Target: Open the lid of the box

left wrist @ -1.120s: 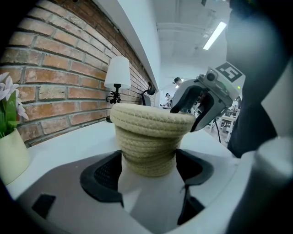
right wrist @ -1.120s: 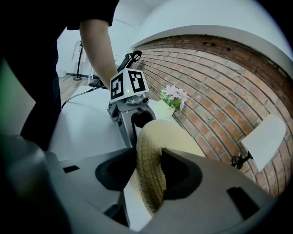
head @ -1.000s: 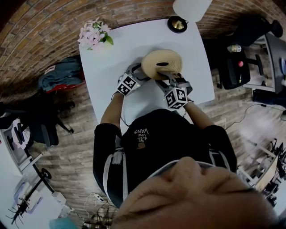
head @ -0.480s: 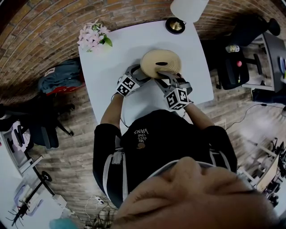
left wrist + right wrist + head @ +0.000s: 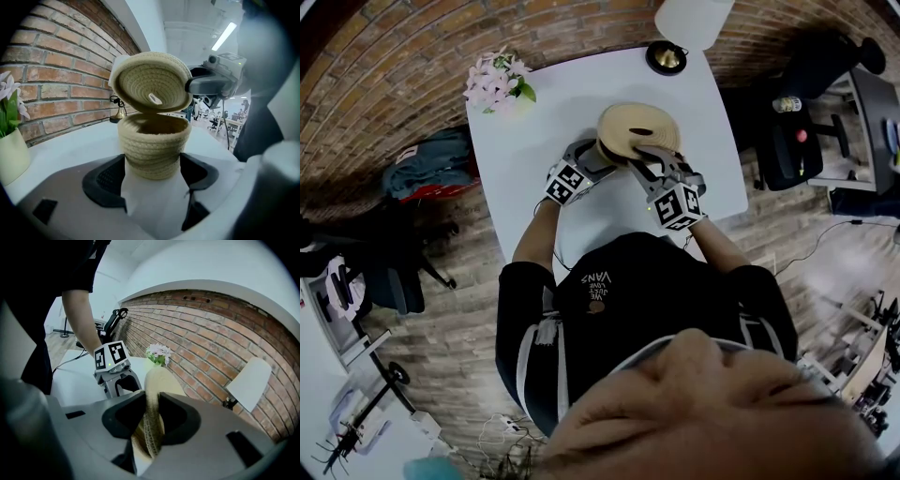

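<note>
A round woven rope box stands on the white table. My left gripper is shut on its body, one pad on each side. The matching lid hangs tilted just above the open box, its underside turned toward the left gripper view. My right gripper is shut on the lid's rim, which stands edge-on between the pads; its jaws have just been closing on that rim. In the head view the lid covers the box, with the left gripper and right gripper at its near side.
A pot of pink flowers stands at the table's far left corner. A brass bell and a white lamp shade are at the far right. Chairs and a bag stand on the floor around the table.
The right gripper has risen with the lid, which has come off the box and tilted up. The left gripper and the box have stayed in place.
</note>
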`<state>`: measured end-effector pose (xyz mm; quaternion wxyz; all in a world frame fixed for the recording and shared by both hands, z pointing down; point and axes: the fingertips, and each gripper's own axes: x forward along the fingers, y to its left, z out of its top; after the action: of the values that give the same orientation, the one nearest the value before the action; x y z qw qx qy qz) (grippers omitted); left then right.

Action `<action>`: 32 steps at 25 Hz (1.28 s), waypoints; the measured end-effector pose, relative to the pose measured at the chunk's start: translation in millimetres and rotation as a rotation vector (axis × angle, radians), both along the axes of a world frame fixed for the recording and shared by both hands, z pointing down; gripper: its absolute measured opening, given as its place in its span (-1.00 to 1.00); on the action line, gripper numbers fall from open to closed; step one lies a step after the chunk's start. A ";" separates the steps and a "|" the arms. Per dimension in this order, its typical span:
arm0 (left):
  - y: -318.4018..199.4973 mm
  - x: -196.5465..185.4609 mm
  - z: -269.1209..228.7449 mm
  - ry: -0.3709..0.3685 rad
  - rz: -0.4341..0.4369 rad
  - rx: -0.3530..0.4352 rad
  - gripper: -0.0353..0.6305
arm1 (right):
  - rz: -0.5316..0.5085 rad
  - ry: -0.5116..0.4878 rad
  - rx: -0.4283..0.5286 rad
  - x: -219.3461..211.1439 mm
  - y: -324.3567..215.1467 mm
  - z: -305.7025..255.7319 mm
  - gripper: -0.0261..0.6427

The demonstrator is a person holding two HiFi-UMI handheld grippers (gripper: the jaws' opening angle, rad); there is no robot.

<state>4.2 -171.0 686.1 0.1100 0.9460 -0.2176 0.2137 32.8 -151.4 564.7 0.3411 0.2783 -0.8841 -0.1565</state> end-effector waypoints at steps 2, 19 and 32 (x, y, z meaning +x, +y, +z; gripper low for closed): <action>1.5 0.1 0.4 -0.006 0.000 -0.005 0.23 | 0.013 -0.019 0.001 1.9 -2.1 -5.2 -0.66; -2.1 -20.0 -19.1 0.022 -0.104 0.010 0.23 | 0.079 -0.181 -0.009 12.8 -20.6 -36.0 -0.69; 4.4 -41.9 -54.1 0.081 -0.285 0.058 0.22 | 0.125 -0.312 -0.026 25.0 -30.4 -52.0 -0.69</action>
<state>-37.7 -166.6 632.0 0.1206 0.9161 -0.3514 0.1510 57.8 -181.8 512.7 0.2125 0.3494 -0.9092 -0.0784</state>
